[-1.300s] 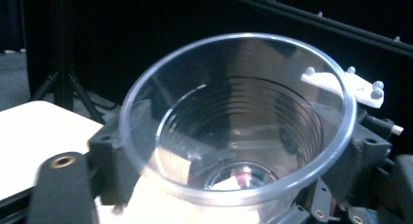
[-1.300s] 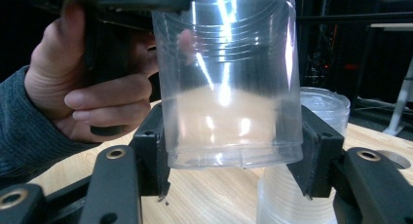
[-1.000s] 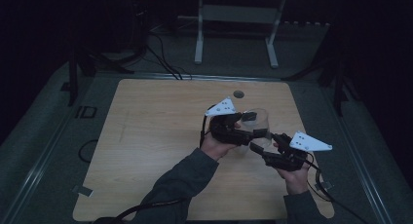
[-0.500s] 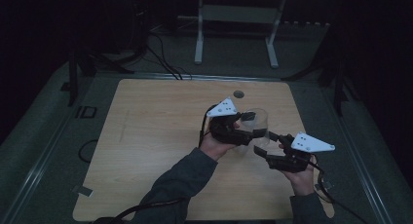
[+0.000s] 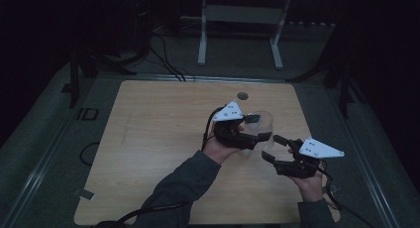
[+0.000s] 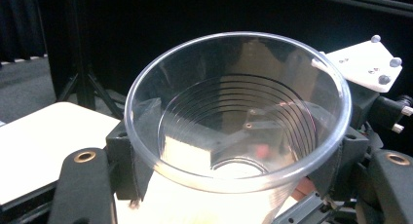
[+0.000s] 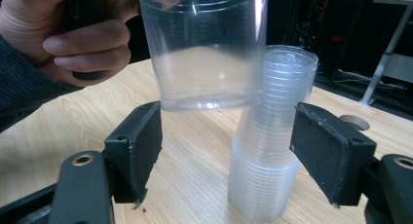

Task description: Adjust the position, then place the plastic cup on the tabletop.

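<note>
A clear plastic cup (image 5: 264,122) hangs above the wooden table (image 5: 158,139), with my left gripper (image 5: 258,127) shut on its sides. In the left gripper view I look down into the cup (image 6: 234,112); its wall is pressed between the two black jaws of my left gripper (image 6: 234,160). My right gripper (image 5: 272,147) is open just right of and nearer than the cup. In the right gripper view my right gripper (image 7: 226,146) stands wide open, with the held cup (image 7: 204,53) above and beyond it. A stack of clear cups (image 7: 272,146) stands mouth down on the table beyond the jaws.
A round hole (image 5: 242,95) sits in the table near its far edge, also seen as the hole (image 7: 355,121) behind the stack. A metal stand (image 5: 242,20) and cables lie on the floor beyond the table. A hand (image 7: 63,39) holds the left gripper.
My right gripper has drifted slightly to the right and nearer to the person. The left gripper and its cup have barely moved.
</note>
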Available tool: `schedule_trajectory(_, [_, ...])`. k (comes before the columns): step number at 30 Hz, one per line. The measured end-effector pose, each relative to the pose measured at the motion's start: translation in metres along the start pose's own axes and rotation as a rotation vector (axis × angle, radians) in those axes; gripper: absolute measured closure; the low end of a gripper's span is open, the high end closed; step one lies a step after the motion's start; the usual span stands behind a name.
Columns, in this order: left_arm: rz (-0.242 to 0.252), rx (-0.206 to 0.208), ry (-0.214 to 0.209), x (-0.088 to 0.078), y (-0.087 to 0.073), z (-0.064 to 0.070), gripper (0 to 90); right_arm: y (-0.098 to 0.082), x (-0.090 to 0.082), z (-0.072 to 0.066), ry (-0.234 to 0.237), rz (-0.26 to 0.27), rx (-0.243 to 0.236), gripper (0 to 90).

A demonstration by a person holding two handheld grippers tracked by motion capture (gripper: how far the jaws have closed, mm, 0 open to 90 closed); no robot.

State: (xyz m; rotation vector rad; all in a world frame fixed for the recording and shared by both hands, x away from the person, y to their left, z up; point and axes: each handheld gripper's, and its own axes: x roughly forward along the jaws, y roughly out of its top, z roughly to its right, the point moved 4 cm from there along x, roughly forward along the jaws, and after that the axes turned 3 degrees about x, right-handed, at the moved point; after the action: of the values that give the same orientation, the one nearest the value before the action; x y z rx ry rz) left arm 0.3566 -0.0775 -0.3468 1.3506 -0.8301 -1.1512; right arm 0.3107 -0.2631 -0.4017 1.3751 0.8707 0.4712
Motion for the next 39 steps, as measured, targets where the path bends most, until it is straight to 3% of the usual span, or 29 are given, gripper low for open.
schedule_trajectory(13, [-0.009, 0.028, 0.012, -0.001, 0.001, 0.003, 30.4, -0.006, -0.005, 0.008, -0.031, -0.009, 0.011, 25.3])
schedule_trajectory(21, [-0.026, 0.049, 0.041, -0.002, -0.002, 0.004, 30.5, -0.009, -0.01, 0.01, -0.038, -0.007, 0.024, 23.7])
schedule_trajectory(39, [-0.052, 0.083, 0.087, -0.002, -0.01, 0.003, 30.8, -0.006, -0.017, 0.013, -0.055, 0.037, 0.034, 23.7])
